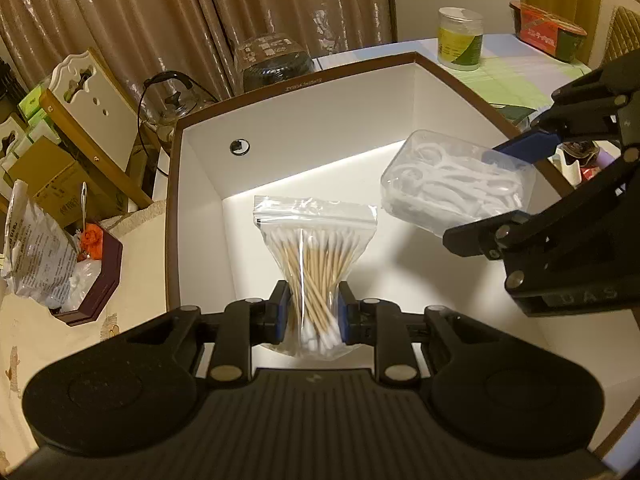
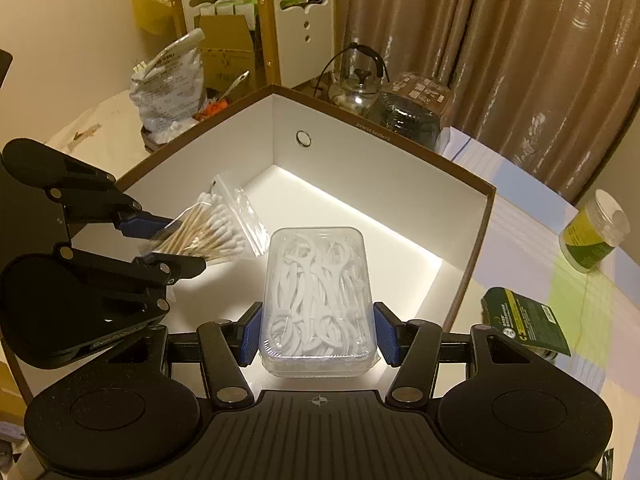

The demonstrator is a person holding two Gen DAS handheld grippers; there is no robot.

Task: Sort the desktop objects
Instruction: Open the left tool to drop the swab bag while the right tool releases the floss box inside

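Clear case (image 2: 318,300) hides floss picks' details.

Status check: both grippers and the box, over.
Left gripper shut on cotton swab bag. Right gripper shut on floss pick case. Both held over open white box; nothing blocking.

Both grippers reach forward side by side — left gripper (image 1: 312,312) and right gripper (image 2: 318,334), jaws clamped on loads.

A lived-in home room; long brown curtains (image 2: 500,40) hang behind a cloth-covered table (image 2: 532,240); a glass kettle (image 2: 356,88), cardboard boxes (image 2: 226,52) and a jar (image 2: 594,236) crowd it.
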